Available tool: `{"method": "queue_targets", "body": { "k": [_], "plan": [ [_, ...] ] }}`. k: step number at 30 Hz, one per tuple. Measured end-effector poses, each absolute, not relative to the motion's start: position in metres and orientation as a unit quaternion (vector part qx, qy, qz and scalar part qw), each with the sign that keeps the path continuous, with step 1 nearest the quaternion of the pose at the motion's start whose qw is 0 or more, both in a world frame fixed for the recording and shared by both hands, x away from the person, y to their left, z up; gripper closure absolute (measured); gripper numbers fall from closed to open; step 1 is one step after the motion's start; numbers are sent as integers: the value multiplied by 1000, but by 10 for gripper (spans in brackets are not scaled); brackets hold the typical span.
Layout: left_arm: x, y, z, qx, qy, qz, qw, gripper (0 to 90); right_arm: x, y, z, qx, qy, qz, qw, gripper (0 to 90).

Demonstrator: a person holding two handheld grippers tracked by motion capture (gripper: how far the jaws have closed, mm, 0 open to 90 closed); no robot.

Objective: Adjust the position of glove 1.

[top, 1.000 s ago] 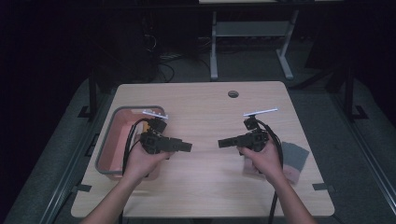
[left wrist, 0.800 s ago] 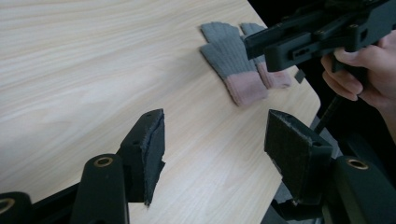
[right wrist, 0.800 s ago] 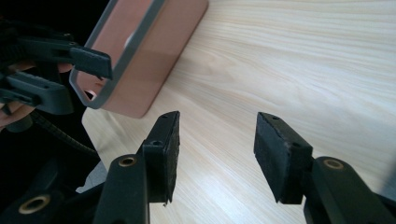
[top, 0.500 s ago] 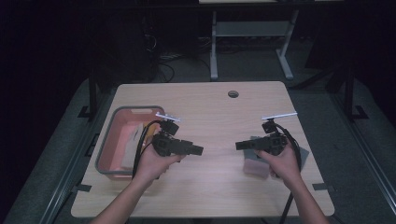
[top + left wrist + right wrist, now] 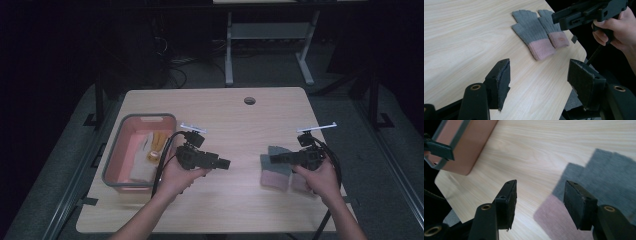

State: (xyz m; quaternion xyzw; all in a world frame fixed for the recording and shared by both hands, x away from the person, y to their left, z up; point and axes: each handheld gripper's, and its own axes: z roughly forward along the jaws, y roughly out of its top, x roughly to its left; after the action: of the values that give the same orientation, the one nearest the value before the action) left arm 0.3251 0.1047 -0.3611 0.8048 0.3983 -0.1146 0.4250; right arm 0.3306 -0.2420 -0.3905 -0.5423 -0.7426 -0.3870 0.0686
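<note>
Since a moment ago both hands have slid toward the person's right: the right tool (image 5: 274, 159) now hangs over the pair of gloves (image 5: 276, 169), where earlier it hovered further left over bare wood, and the left tool (image 5: 224, 163) has drifted out from the tub (image 5: 120, 150) toward the middle of the worktop (image 5: 220, 110)

Both tools point inward at each other, well apart, with bare wood between them. Seen from the left tool's own view, its jaws stand wide with nothing between the pads (image 5: 503, 80), and the gloves (image 5: 540, 32) lie ahead of it, flat, side by side and touching, grey at the fingers and pink at the cuffs, close to the worktop's far right edge. The right tool (image 5: 560, 18) shows there above the glove fingertips, gripped by a hand (image 5: 616, 27)

From the right tool's view its jaws are also wide and hold nothing; the gloves (image 5: 604, 177) lie directly beneath and beyond its right pad, a pink cuff under the gap. The tub (image 5: 467, 142) sits far ahead to its left

The tub, pink inside with a grey rim, holds a pale cloth-like thing and something yellow, too small to make out
</note>
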Motion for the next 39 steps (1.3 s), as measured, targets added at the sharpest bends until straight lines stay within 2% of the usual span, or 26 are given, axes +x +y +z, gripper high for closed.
{"method": "queue_targets", "body": {
  "k": [7,24,39],
  "plan": [
    [324,91,-365,805,388,-131,429,345,324,-258,-396,-553,-743,-374,44,444],
    [323,54,-381,812,367,-150,429,316,313,-299,-412,-589,-733,-340,17,440],
    [320,33,-393,816,359,-157,424,316,308,-319,-433,-620,-733,-278,-22,469]
  ]
}}
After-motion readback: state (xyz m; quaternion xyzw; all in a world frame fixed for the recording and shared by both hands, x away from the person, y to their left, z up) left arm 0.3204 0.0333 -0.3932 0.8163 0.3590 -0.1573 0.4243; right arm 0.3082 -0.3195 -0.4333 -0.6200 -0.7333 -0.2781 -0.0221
